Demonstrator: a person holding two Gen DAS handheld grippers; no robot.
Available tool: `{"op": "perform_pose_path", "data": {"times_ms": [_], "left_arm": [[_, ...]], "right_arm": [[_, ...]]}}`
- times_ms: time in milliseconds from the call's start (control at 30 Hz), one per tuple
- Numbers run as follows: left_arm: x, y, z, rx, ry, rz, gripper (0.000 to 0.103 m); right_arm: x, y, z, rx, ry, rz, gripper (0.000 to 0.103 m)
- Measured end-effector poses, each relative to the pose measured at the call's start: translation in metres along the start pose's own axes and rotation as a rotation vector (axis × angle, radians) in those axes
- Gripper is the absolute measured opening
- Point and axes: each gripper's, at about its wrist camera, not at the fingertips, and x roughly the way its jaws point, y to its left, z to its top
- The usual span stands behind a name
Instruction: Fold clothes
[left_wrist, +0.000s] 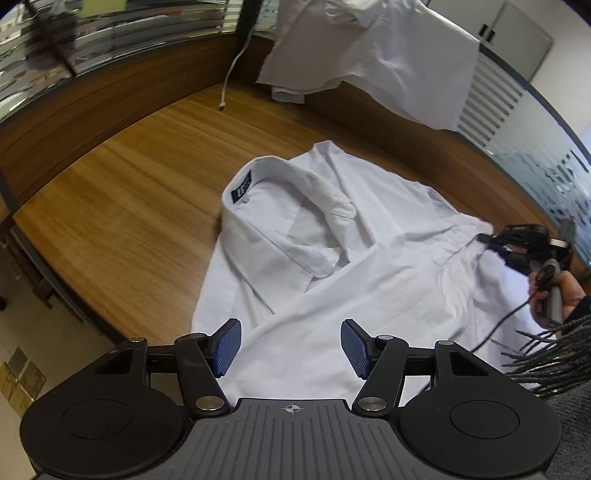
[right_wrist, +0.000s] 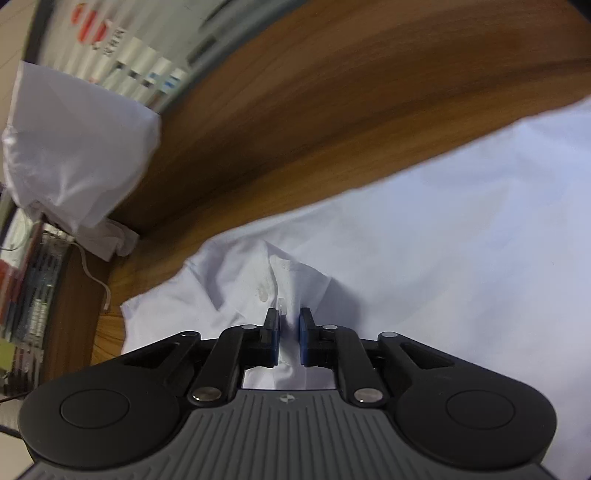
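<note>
Jaws: your right gripper (right_wrist: 289, 334) apparently pinches the shirt (left_wrist: 369, 258) placket for folding; your left gripper (left_wrist: 291, 349) hovers wide, empty.

We identify this setting as an office. We see a wood-grain laminate desk (left_wrist: 140, 177) bounded by a raised wooden partition (left_wrist: 92, 103). Behind it we see glass walls with frosted horizontal stripes (left_wrist: 491, 107), a grey metal cabinet (left_wrist: 517, 33), and a white charging cable (left_wrist: 236, 62) hanging over the partition.
</note>
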Motion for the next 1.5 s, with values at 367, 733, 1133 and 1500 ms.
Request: {"op": "perform_pose_path", "data": {"times_ms": [367,733,1133,1500], "left_arm": [[0.004,0.015,-0.004,-0.035,0.020,0.043,0.063],[0.004,0.046,0.002,-0.027,0.074,-0.039,0.063],[-0.001,0.061,0.018,0.165,0.071,-0.101,0.063],[0.021,0.067,-0.004,0.543,0.135,-0.134,0.063]], "right_arm": [[0.045,0.034,-0.001,-0.346,0.030,-0.207,0.027],[-0.028,0.111,-0.057,-0.497,-0.041,-0.091,0.051],[0.003,0.146,-0.212,-0.679,0.130,-0.140,0.041],[-0.052,0.184,-0.253,-0.768,0.065,-0.128,0.040]]}}
